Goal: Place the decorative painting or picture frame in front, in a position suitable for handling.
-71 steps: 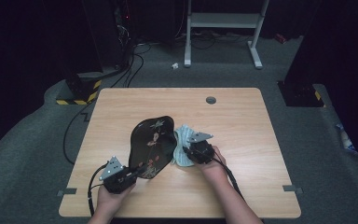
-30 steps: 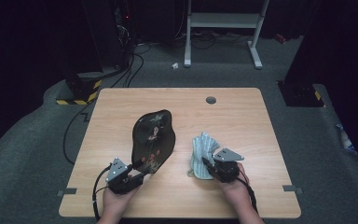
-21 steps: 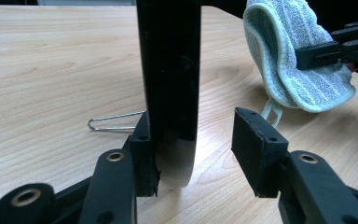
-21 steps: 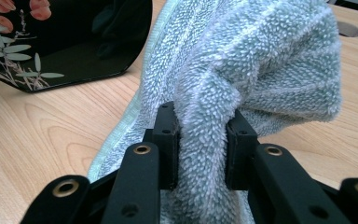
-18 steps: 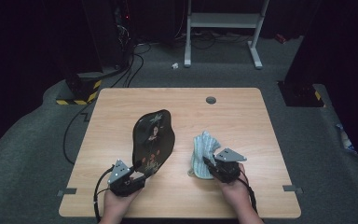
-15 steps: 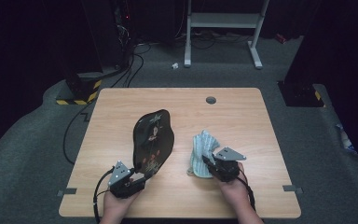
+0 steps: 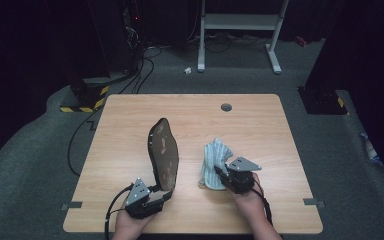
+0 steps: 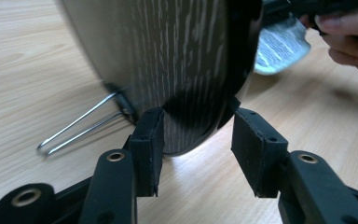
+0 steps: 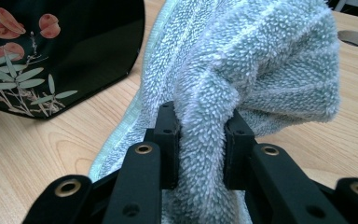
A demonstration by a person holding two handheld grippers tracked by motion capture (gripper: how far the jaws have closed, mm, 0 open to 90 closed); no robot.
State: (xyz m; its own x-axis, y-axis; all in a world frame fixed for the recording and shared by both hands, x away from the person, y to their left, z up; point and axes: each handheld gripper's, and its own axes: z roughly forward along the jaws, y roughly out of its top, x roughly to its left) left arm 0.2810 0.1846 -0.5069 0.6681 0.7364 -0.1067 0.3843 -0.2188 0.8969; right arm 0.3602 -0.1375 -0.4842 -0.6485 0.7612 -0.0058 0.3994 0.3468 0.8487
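Evidently the wiping job was under way rather than finished, though nothing in view settled how clean the piece was: the dark oval tray (image 7: 163, 152) stood tipped up on edge near the front of the worktop (image 7: 260, 125), its wood-grain back toward the left gripper (image 7: 147, 200) and its flowered face toward the cloth. That gripper's fingers (image 8: 148, 149) sat on either side of the tray's lower rim, one pad against it, the other just clear, so a firm clamp could not be confirmed. The right gripper (image 7: 225, 175), just beside the tray, had its fingers (image 9: 168, 135) squeezed shut on a bunched pale green towel (image 7: 213, 162), held apart from the tray. A judgement: more passes over the flowered face probably remained. A wire stand (image 8: 77, 128) lay behind the tray, and nothing blocked the way.
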